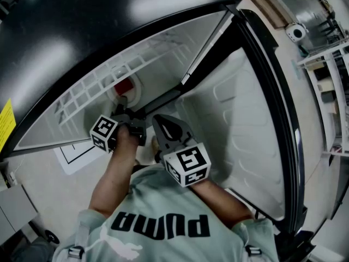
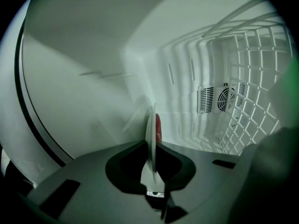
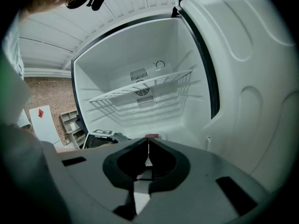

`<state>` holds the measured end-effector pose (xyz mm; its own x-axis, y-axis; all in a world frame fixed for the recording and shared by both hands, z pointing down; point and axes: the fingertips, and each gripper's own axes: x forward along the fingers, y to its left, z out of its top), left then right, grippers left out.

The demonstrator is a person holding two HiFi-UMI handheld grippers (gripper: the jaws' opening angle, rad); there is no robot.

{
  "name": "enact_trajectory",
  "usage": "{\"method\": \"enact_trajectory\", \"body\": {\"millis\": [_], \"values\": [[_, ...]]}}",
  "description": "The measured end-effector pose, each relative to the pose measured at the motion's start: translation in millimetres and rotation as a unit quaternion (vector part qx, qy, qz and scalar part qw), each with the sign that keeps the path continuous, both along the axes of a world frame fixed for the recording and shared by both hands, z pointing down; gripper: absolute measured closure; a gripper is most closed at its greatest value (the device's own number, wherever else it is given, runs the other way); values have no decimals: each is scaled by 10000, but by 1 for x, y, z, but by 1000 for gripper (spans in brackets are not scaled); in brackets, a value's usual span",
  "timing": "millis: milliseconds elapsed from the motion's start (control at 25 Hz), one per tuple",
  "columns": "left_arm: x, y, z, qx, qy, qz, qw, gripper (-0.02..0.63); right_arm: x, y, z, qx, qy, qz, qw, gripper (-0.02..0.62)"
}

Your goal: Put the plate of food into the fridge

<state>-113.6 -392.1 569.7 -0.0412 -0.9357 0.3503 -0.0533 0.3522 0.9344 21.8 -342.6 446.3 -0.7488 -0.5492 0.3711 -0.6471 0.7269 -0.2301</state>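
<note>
A white plate (image 1: 132, 89) with red food (image 1: 125, 87) sits low inside the open fridge, under the wire shelf (image 1: 92, 89). My left gripper (image 1: 123, 107) is shut on the plate's near rim. In the left gripper view the plate (image 2: 150, 134) shows edge-on between the jaws, with the red food (image 2: 158, 127) on one side. My right gripper (image 1: 156, 120) hangs just right of the left one, in front of the fridge opening. Its jaws (image 3: 148, 143) are shut with nothing between them. Just beyond its tips shows a bit of the red food (image 3: 152, 136).
The fridge door (image 1: 240, 124) stands open on the right, with its moulded white lining (image 3: 252, 78). A white wire shelf (image 3: 140, 88) crosses the cavity, and a fan vent (image 2: 219, 99) sits in the back wall. The left gripper's marker cube (image 3: 99, 133) shows in the right gripper view.
</note>
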Motion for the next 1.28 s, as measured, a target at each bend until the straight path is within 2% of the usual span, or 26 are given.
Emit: {"method": "enact_trajectory", "body": {"millis": [240, 400, 600, 680, 760, 880, 1080, 1200, 1280], "values": [[-1, -1, 0, -74, -27, -15, 10000, 574, -2, 0, -1, -31, -86, -15, 10000, 589], [-2, -1, -1, -281, -126, 20, 9995, 568, -4, 1, -5, 0, -173, -31, 9998, 589], [-6, -7, -15, -297, -323, 11, 9990, 367, -5, 2, -8, 19, -277, -41, 9996, 589], [-9, -7, -17, -388, -468, 47, 9981, 329, -5, 1, -11, 33, -322, -29, 9995, 589], [-11, -6, -19, -529, -780, 219, 9953, 298, -5, 0, -13, 53, -373, -12, 9993, 589], [-11, -6, -21, -723, -1373, 586, 9862, 291, -6, 0, -15, 40, -454, 4, 9990, 589], [0, -6, -18, -848, -2122, 1135, 9669, 270, -7, -2, -19, 40, -571, 29, 9984, 589], [6, -2, -16, -902, -2667, 1466, 9483, 267, -7, -1, -22, 31, -666, 19, 9978, 589], [12, 0, -14, -975, -3078, 1733, 9304, 262, -5, -2, -23, 35, -703, 35, 9975, 590]]}}
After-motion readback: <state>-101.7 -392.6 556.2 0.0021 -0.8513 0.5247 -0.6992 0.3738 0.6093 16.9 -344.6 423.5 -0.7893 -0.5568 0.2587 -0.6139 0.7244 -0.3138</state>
